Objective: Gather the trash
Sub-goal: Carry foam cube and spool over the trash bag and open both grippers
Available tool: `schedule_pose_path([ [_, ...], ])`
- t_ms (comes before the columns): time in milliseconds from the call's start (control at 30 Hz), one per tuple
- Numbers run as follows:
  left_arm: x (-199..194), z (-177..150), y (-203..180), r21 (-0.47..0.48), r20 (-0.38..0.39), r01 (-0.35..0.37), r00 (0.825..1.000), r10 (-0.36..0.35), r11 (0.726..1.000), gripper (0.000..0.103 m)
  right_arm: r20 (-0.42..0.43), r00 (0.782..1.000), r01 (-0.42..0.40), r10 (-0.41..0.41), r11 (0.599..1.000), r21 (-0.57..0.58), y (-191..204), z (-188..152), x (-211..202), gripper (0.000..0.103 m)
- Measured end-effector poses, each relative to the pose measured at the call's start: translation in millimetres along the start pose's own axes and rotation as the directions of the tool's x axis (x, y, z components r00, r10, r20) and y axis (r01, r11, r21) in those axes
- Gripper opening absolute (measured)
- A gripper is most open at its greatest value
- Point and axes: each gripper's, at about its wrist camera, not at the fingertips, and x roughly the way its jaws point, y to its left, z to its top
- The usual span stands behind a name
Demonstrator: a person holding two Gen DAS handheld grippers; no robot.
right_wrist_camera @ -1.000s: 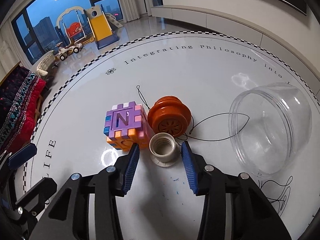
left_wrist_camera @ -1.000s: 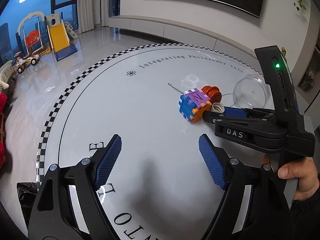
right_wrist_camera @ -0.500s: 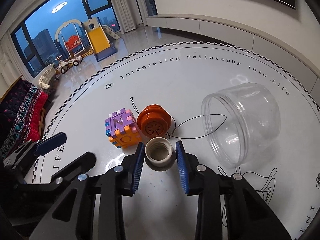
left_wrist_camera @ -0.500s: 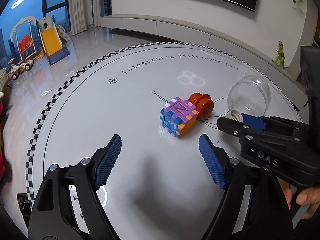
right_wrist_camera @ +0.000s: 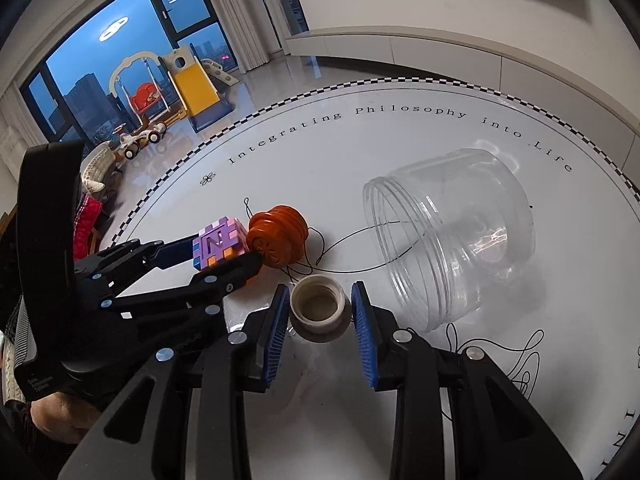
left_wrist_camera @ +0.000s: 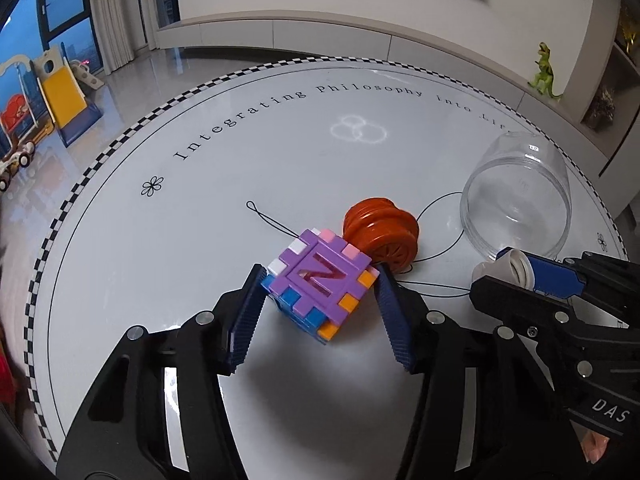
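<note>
Cap: the cream bottle cap [right_wrist_camera: 318, 305] sits gripped between the right gripper [right_wrist_camera: 320, 320] pads, just above the table [left_wrist_camera: 200, 200].
Cube: the left gripper [left_wrist_camera: 320, 308], wide open a second ago, now closes around the puzzle cube [left_wrist_camera: 320, 280].
Meaning: both pieces look ready to lift.
Nearby: yo-yo [left_wrist_camera: 382, 236] touching the cube; jar [right_wrist_camera: 460, 236] on its side.

The round white counter [right_wrist_camera: 400, 152] carries curved black lettering, "Integrating Philosophy into Life". The purple-topped foam puzzle cube [left_wrist_camera: 320, 284] shows an "N". The black right gripper [left_wrist_camera: 516, 276] body reads "DAS".
</note>
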Motion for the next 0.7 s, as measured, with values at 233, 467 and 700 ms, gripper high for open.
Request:
schedule_pose_path([
  [233, -21.5, -7.8, -1.4, 0.003, 0.030, -0.010, 1.000, 0.010, 1.000, 0.054, 0.002, 1.000, -0.007, 0.007, 1.000, 0.001, 6.6, -5.2, -3.9, 0.034],
  [467, -73.0, -34.3, 6.4, -0.030, 0.075, -0.028, 0.997, 0.030, 0.999, 0.054, 0.022, 1.000, -0.015, 0.015, 1.000, -0.011, 28.8, -16.6, -31.0, 0.034],
  [700, -125.8, -75.8, 21.1, -0.093, 0.114, -0.040, 0.992, 0.051, 0.995, 0.054, 0.038, 0.998, -0.043, 0.046, 0.997, -0.056, 69.5, -39.4, -67.5, 0.034],
])
